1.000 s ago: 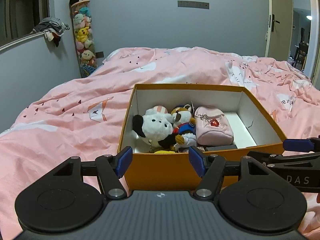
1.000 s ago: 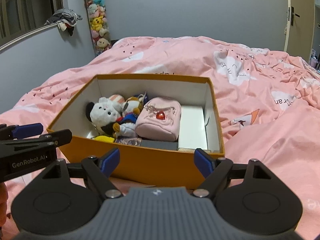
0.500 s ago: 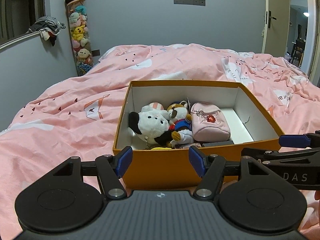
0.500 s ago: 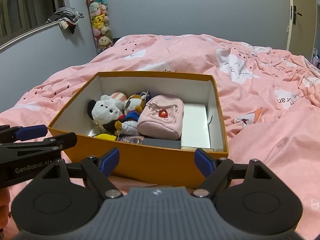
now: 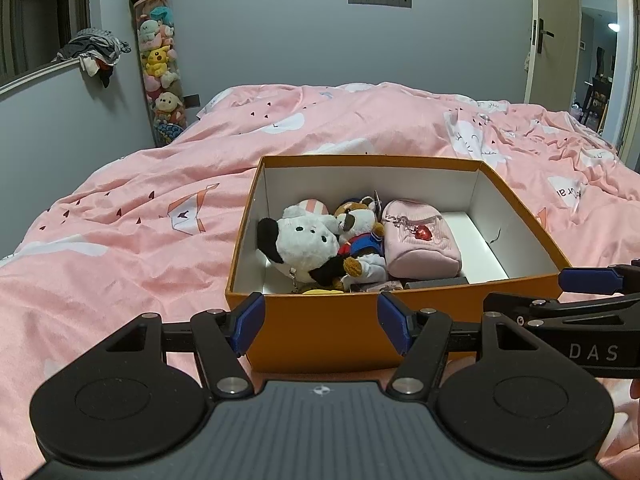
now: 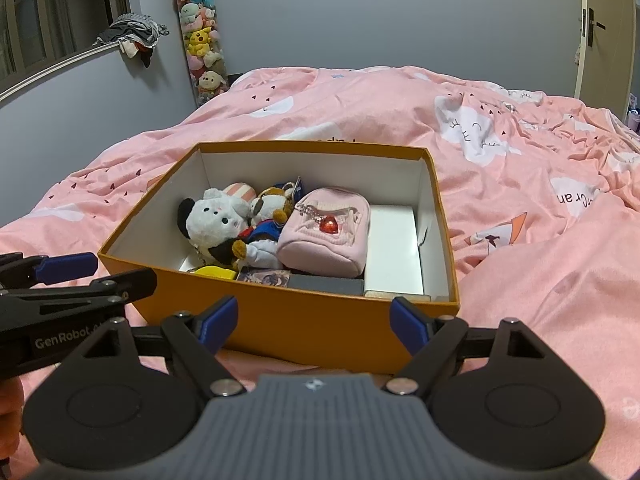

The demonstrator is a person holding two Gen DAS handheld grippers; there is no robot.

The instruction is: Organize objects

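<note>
Your box (image 5: 320, 332): orange card, white inside, lidless, flat on the bedding. Along its left side you have a white plush (image 5: 304, 244) with black ears, lying sideways, touching a brown-and-white plush (image 5: 358, 236) in blue. Just right of them, your pink pouch (image 6: 324, 232) with red heart charm. A dark flat case (image 6: 326, 284) lies against the near wall.
</note>
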